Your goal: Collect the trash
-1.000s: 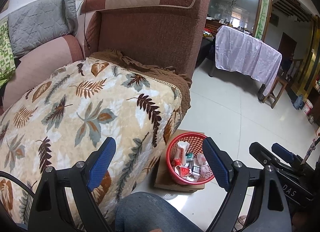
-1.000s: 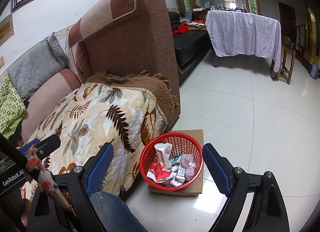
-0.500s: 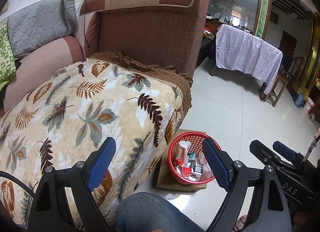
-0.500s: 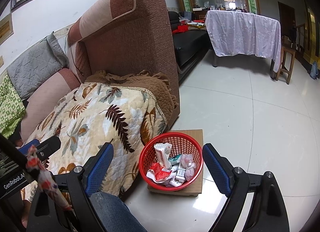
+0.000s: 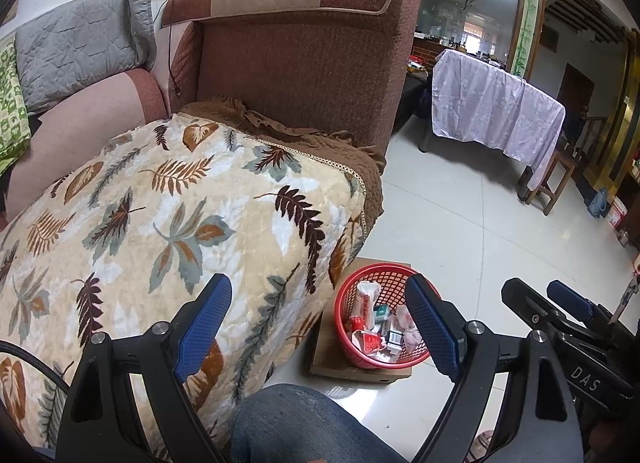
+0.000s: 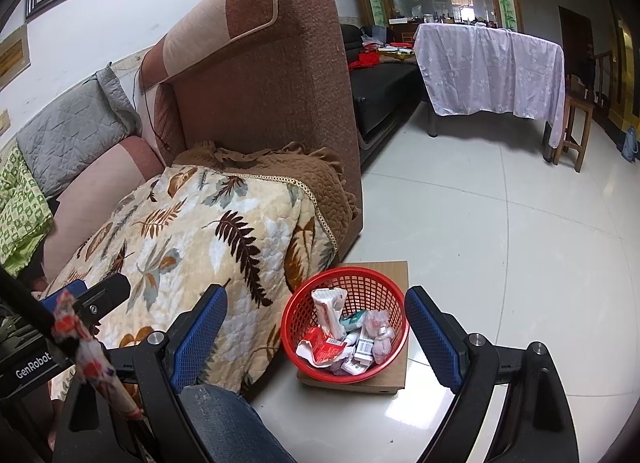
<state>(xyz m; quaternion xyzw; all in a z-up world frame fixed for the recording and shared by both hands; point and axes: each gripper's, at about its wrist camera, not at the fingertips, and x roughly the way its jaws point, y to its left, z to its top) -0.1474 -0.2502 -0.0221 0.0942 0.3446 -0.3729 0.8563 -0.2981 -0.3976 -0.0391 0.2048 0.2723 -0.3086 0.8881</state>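
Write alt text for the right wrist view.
A red mesh basket holding wrappers and small cartons sits on a flat cardboard box on the tiled floor, framed between the open right gripper fingers. Left of it, a leaf-print blanket drapes a brown sofa.

A home living room is showing here: a brown sofa (image 6: 264,103) wearing a leaf-print blanket (image 5: 160,223) (plush), tiled floor (image 6: 500,231), far cloth-draped table (image 6: 492,71).

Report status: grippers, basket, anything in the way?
Left gripper open, empty. Right gripper open, empty. Red basket on cardboard box beside the sofa, part full of wrappers. Knee low in view, path to basket clear.
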